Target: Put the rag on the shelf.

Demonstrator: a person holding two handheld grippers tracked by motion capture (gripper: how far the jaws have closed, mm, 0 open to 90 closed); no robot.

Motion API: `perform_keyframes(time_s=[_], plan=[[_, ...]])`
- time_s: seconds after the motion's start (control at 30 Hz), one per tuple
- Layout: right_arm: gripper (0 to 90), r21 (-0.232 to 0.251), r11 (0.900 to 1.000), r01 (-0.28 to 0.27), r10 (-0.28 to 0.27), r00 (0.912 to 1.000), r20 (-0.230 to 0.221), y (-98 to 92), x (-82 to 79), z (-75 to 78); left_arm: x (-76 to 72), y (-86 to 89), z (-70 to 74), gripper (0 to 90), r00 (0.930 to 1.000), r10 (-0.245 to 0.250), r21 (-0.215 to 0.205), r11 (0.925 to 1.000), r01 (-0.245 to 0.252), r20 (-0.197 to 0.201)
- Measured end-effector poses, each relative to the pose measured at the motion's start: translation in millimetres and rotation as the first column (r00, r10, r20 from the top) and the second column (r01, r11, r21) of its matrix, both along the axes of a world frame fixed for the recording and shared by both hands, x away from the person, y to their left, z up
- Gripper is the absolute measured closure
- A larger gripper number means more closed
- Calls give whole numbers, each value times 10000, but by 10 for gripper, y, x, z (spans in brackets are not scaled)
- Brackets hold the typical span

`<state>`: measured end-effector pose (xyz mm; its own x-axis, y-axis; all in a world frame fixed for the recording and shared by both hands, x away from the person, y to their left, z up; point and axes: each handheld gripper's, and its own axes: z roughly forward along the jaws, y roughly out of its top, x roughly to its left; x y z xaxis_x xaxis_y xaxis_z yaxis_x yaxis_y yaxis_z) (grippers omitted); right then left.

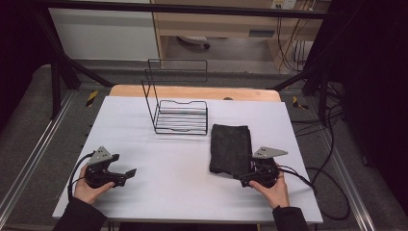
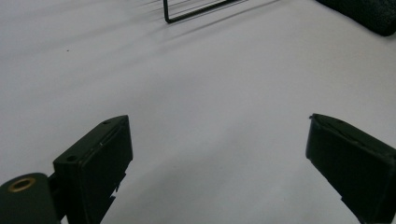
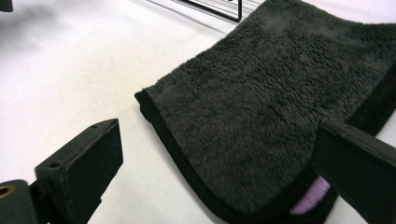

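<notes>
Folded dark grey terry towel [image 1: 231, 148] is lying flat on the white worktop [image 1: 168, 168], right of centre, with its far edge just beside the black wire rack [image 1: 179, 115] standing toward the back. The right gripper [image 1: 250, 179] is sitting at the towel's near right corner, and in the right gripper view its jaws are standing wide apart with the fluffy towel [image 3: 275, 107] lying between them, nothing pinched yet. A small purple tag [image 3: 310, 196] is showing at the towel's near hem, close to one jaw. The left gripper [image 1: 126, 174] is resting low over bare worktop on the left side, well apart from the towel; in the left gripper view its jaws are also spread, with only white surface between them and a corner of the rack's wire [image 2: 196, 14] far ahead.

Judging from this, the step in hand is the approach to the towel, with the grasp not yet made. The next move is probably calling for the right gripper to be going lower so one jaw slides under the hem, then pressing together on the folded layers near the corner. The left gripper is likely needing to cross toward the towel's other near corner if both are to be lifting it toward the rack.
</notes>
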<state>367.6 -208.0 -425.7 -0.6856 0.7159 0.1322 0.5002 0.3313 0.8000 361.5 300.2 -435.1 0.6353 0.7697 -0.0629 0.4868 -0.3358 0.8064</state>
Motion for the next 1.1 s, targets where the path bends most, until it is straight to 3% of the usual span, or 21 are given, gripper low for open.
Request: perform_keyframes(time_s=[0.27,0.37,0.43,0.5,0.57,0.63,0.8,0.87,1.1], plan=[[124,-528,9986,-63,64,10000,12,254,40,4,3,3,-7,72,10000,9,85,10000,-9,-41],[240,-750,9956,-556,560,9984,33,418,66,-8,4,4,-7,75,10000,8,87,10000,-8,-45],[266,-817,9943,-681,689,9976,71,456,75,-17,6,4,-8,76,10000,11,86,10000,-11,-54],[370,-1268,9873,-955,973,9952,85,553,91,-54,8,2,-10,78,10000,9,94,10000,-9,-65],[382,-1381,9849,-1042,1060,9943,55,581,98,-73,9,0,-11,78,10000,-8,123,9999,9,-78],[439,-1857,9759,-1148,1201,9926,177,656,114,-112,8,-2,-11,81,10000,-17,116,9999,18,-77],[528,-2049,9697,-1331,1428,9892,331,734,158,-158,9,-10,-11,84,10000,-10,136,9999,11,-86],[536,-2246,9631,-1483,1582,9871,265,766,185,-190,8,-14,-12,84,10000,13,91,10000,-12,-74],[600,-2474,9560,-1578,1741,9837,452,779,188,-220,7,-13,-11,86,10000,-24,146,9999,25,-92]])
